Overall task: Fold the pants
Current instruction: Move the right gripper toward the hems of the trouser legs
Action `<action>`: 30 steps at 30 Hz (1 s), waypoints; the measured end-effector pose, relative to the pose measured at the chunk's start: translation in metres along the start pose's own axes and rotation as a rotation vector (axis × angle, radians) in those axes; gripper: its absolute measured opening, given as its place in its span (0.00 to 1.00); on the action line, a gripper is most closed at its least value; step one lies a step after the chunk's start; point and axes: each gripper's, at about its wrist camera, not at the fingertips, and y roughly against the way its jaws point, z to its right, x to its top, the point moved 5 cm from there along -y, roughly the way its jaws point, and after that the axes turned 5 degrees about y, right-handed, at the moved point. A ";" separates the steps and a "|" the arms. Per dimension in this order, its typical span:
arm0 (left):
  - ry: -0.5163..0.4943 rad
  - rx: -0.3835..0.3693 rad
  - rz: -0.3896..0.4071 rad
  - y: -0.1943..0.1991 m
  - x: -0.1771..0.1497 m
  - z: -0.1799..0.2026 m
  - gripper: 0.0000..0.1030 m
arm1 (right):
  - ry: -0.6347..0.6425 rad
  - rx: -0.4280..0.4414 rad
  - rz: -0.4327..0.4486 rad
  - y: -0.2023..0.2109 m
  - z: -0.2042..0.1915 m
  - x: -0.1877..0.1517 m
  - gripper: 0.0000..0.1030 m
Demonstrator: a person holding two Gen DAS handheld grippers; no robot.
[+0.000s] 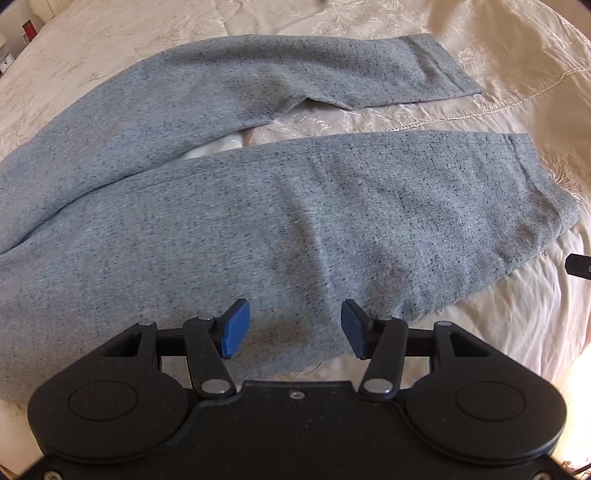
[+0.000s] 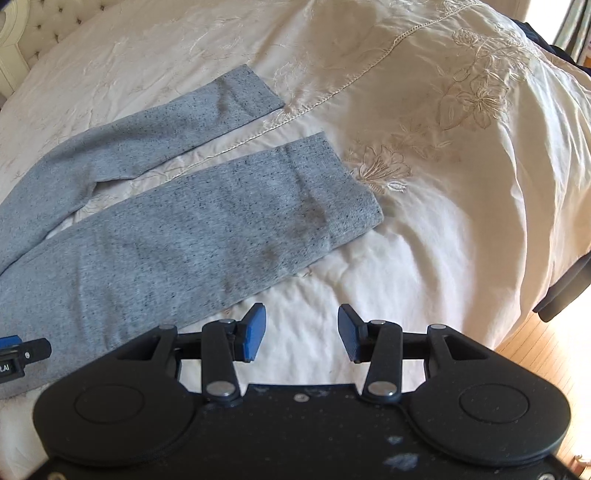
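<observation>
One pair of grey pants [image 1: 229, 206], two grippers, one cream bedspread [image 2: 424, 206].

A home bedroom. A cream embroidered bedspread [image 2: 461, 110] fills both views, with a tufted headboard [image 2: 44, 26] at upper left. Wooden floor [image 2: 546, 350] shows at lower right.

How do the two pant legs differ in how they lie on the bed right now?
The near leg lies straight and flat; the far leg bends partway along. The near leg's cuff shows darker smudges; the far leg's cuff has only a faint shadowed crease. The left gripper hovers open over the near leg, not the far one. Both are speckled grey knit on the cream bedspread.
</observation>
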 end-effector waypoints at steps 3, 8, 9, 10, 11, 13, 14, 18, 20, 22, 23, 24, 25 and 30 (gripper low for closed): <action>-0.027 0.053 0.001 -0.021 0.012 0.013 0.57 | 0.037 -0.008 -0.015 -0.020 0.016 0.013 0.45; -0.016 0.128 0.005 -0.050 0.041 0.013 0.64 | 0.071 -0.005 -0.013 -0.051 0.035 0.044 0.45; -0.018 0.136 0.009 -0.054 0.046 0.013 0.65 | 0.088 -0.007 -0.008 -0.057 0.037 0.051 0.45; -0.020 0.145 0.012 -0.056 0.051 0.012 0.66 | 0.102 -0.006 -0.006 -0.062 0.038 0.057 0.45; -0.021 0.157 0.014 -0.060 0.056 0.012 0.69 | 0.114 -0.003 -0.007 -0.069 0.038 0.065 0.45; -0.017 0.170 0.015 -0.062 0.063 0.011 0.70 | 0.124 0.005 -0.003 -0.078 0.040 0.075 0.45; -0.014 0.173 0.013 -0.063 0.065 0.011 0.71 | 0.134 0.011 0.001 -0.083 0.039 0.081 0.45; -0.002 0.185 0.010 -0.065 0.066 0.010 0.73 | 0.146 0.044 -0.021 -0.093 0.043 0.086 0.45; -0.009 0.189 0.011 -0.066 0.069 0.013 0.72 | 0.128 0.076 -0.052 -0.097 0.046 0.082 0.45; -0.011 0.172 0.004 -0.063 0.070 0.013 0.68 | 0.084 0.117 -0.098 -0.100 0.050 0.079 0.47; -0.011 0.144 -0.005 -0.057 0.071 0.015 0.62 | 0.063 0.142 -0.113 -0.101 0.050 0.078 0.44; -0.010 0.112 -0.016 -0.050 0.070 0.016 0.60 | 0.054 0.172 -0.121 -0.100 0.050 0.078 0.29; -0.009 0.077 -0.024 -0.043 0.069 0.016 0.60 | 0.049 0.204 -0.129 -0.098 0.049 0.079 0.10; -0.013 -0.022 -0.005 -0.007 0.045 0.015 0.61 | 0.037 0.160 -0.109 -0.062 0.071 0.078 0.07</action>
